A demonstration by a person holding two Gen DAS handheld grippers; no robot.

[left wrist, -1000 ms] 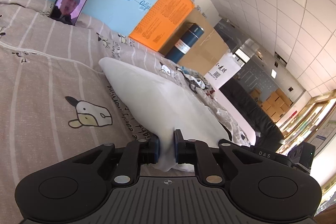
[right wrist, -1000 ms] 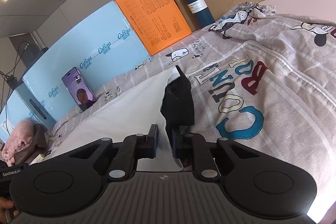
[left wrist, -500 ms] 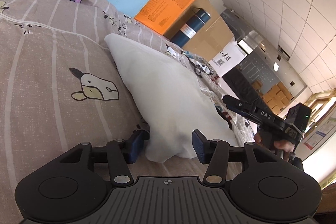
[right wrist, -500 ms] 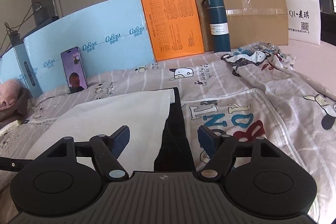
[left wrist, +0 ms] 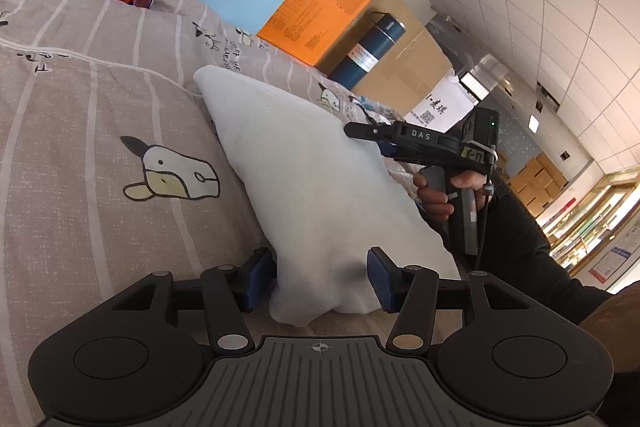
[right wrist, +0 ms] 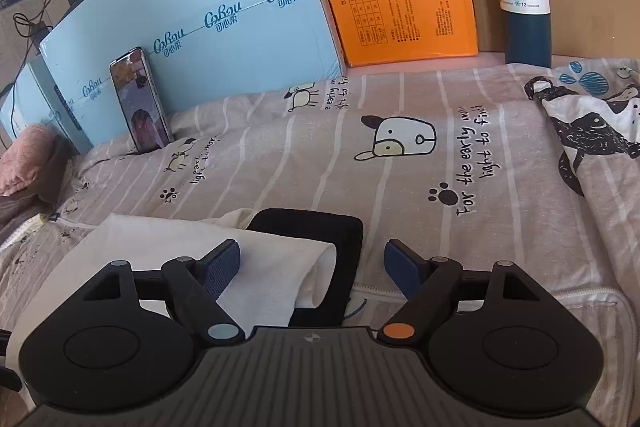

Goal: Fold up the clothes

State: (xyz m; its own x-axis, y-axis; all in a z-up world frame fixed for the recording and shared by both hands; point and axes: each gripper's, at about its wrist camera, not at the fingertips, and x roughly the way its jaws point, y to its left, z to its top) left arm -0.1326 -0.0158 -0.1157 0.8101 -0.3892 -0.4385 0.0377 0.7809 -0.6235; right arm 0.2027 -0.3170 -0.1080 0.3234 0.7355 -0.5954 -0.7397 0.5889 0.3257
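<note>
White garment (left wrist: 316,183) between parted left tool (left wrist: 320,277), right tool (right wrist: 312,267) opening

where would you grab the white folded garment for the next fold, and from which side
Probably the near corner of the white folded cloth garment, lying limp on the striped cartoon bedsheet. It bunches between the left hand-held gripper pads without touching them, so come in low from the near side. The right hand-held gripper, jaws opening, hovers over the far edge beside the black fabric panel.
</note>
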